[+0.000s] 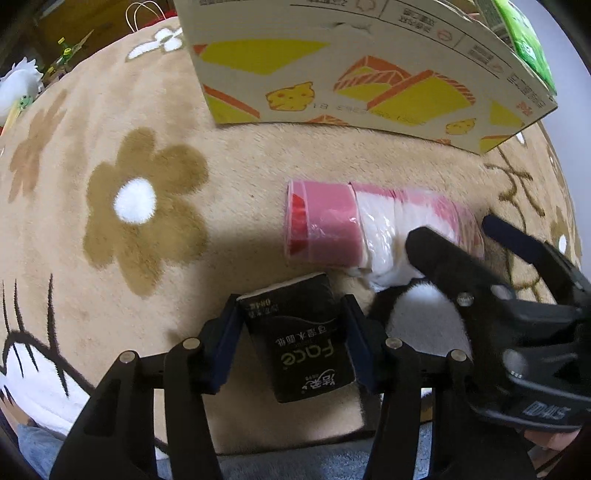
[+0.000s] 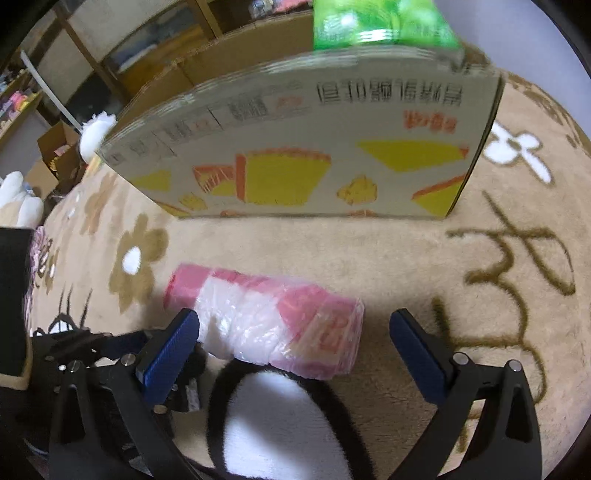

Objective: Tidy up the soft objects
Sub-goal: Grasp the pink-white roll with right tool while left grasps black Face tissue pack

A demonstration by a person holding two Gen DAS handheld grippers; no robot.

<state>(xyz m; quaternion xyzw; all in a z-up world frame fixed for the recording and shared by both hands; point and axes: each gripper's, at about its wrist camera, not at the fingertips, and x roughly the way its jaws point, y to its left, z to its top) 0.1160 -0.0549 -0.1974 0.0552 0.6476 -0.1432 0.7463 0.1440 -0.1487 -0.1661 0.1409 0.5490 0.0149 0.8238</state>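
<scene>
1. Spreading under everything is a tan plush rug (image 1: 229, 155) with brown flowers; a cardboard box (image 1: 332, 66) printed with yellow and orange cheese wedges is standing toward its far edge, and a green pack (image 2: 380, 22) is poking up above the box's top edge.
2. Left gripper (image 1: 291, 332) is clamping a black tissue pack (image 1: 303, 339), its two blue-padded fingers pressing on the pack's two long sides, with the pack lying over the rug near its near edge.
3. A pink-and-white wrapped roll (image 2: 266, 317) is lying on its side in the middle of the rug, between the box and the grippers, well clear of the box.
4. Right gripper (image 2: 295, 350) is hovering wide open at the roll's near side; its jaws are standing apart at either end of the roll, and the left pad seems to be just brushing the wrapper, though the blur is making that hard to confirm.
5. A black-and-white furry patch (image 2: 277, 417), possibly part of the rug's pattern, is sitting just near of the roll, between the right gripper's fingers.
</scene>
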